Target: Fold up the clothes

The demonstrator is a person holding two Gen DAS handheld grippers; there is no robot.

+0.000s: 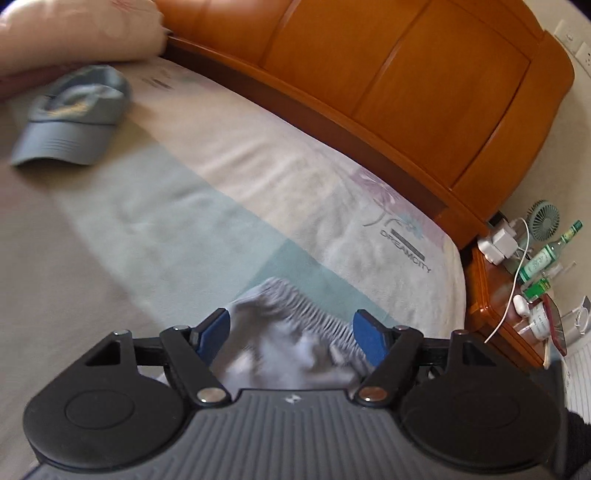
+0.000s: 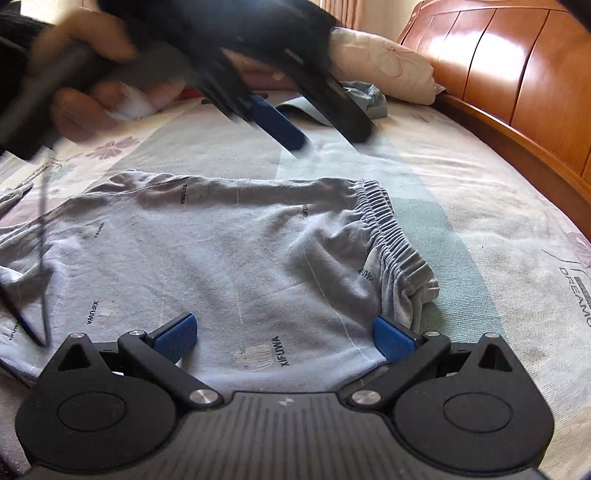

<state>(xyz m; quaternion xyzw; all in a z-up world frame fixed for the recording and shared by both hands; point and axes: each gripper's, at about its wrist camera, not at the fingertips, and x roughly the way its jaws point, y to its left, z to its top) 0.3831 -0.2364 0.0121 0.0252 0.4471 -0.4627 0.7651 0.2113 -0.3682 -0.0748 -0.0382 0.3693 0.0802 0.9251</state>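
Pale blue shorts (image 2: 221, 266) lie flat on the bed (image 2: 480, 221), waistband bunched. Left gripper (image 2: 325, 136) hangs above them, jaws apart and empty; right gripper (image 2: 284, 334) sits low with jaws wide, fabric between them ungripped. Risk: closing here pinches one layer only, dragging the fold crooked.

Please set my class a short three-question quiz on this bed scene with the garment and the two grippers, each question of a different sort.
1. True or false: the cap lies on top of the garment.
2. Which stands on the bedside table? A a small fan; B a lamp; C a clock.
3. Fill in: the left gripper and the right gripper both have their jaws ____.
Key: 1 false, it lies on the sheet near the pillow; 2 A; 3 open.
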